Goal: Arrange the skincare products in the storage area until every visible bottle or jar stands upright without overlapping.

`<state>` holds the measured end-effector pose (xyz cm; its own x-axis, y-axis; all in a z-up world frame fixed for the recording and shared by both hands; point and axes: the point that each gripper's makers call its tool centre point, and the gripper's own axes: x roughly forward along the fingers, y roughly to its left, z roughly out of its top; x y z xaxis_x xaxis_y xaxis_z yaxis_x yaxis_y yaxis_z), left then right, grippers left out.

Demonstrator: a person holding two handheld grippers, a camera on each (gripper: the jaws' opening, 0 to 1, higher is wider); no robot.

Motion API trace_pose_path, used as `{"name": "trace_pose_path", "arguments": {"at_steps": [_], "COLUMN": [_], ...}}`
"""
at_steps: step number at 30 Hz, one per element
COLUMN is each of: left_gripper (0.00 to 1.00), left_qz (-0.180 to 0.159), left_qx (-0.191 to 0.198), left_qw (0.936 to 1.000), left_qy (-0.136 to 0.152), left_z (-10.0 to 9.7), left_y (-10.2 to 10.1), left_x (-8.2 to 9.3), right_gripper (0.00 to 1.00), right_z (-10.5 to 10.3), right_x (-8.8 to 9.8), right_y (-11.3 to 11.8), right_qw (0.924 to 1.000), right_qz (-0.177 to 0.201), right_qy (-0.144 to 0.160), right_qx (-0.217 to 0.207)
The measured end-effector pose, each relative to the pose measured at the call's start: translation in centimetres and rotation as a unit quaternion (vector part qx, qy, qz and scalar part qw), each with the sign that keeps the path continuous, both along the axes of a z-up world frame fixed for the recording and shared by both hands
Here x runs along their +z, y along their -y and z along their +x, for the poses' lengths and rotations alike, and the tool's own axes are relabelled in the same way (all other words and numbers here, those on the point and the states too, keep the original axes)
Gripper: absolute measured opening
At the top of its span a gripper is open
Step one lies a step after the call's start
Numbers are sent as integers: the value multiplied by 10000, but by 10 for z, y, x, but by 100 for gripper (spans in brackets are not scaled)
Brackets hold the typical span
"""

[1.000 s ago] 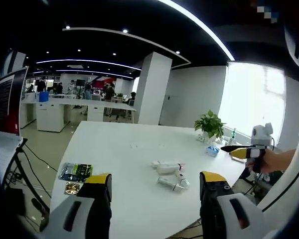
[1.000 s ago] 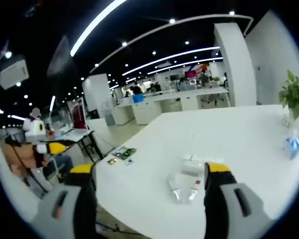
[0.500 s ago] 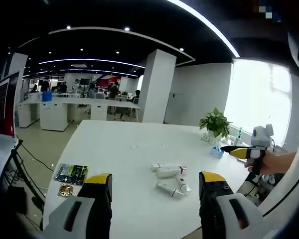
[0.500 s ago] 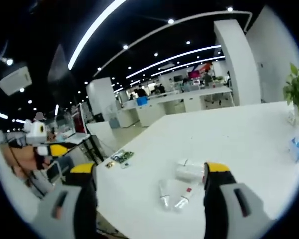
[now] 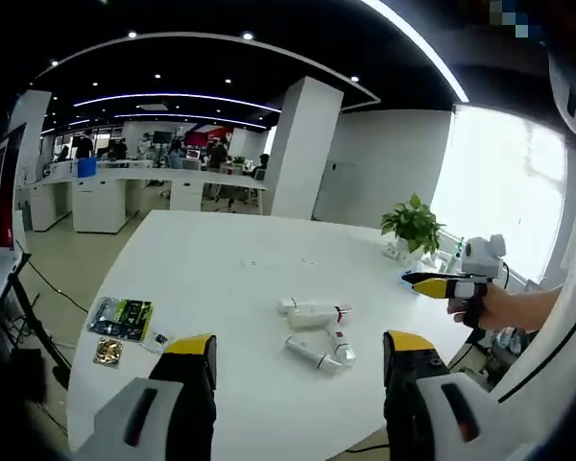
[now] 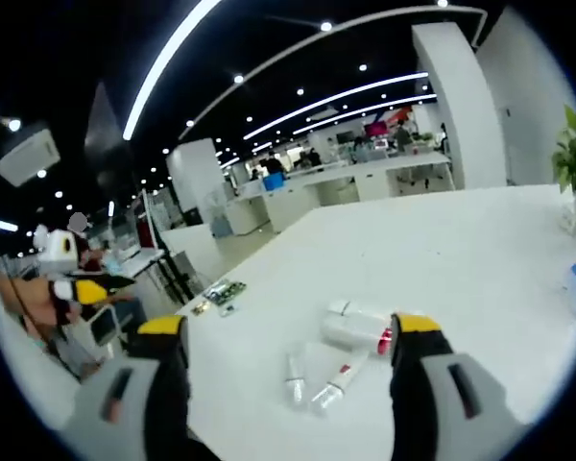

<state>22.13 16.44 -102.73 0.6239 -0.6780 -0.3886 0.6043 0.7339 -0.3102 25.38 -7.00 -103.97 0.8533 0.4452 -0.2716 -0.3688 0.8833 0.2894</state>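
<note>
One large white bench (image 5: 230,279) carries all items; most of its surface is bare, with wide open room on every side of the products. Its near edge curves just ahead of both hand-held grippers.

Near the far right edge stands a potted plant (image 5: 415,226), well apart from the products.

Near the left edge lie flat snack packets (image 5: 121,317), also well apart from the products.

The skincare products sit in a loose cluster near the middle of the near half. In the left gripper view, a white bottle (image 5: 312,311) lies on its side, with a white tube (image 5: 314,353) lying just beside it, nearer the edge. Whether they touch cannot be told.

Left hand-held gripper (image 5: 298,351): jaws wide apart, holding nothing, above the near edge.

Right hand-held gripper (image 6: 283,331): jaws wide apart, holding nothing, above the near edge.
</note>
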Motion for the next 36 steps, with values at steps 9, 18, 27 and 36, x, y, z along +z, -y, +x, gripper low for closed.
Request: {"name": "trace_pose_path", "arguments": {"at_steps": [9,18,27,36], "left_gripper": [56,38,44,52], "left_qz": [-960,-962,-61,1116], "left_qx": [-1912,-2785,-3194,-3529], "left_qw": [9768,9554,9476,9273], "left_qy": [-53,180,18,565], "left_z": [71,131,188,226], "left_y": [96,165,218,247], "left_x": [15,21,-31,-80], "right_gripper": [85,85,85,85], "right_z": [-4,-42,-75,-92], "right_x": [34,43,41,45], "right_y": [27,55,64,78], "right_qw": [9947,9790,9682,9604], "right_qz": [-170,-371,-519,-496], "right_qy": [-19,-151,-365,-365], "right_qx": [-1016,-2001,-2419,-2717]}}
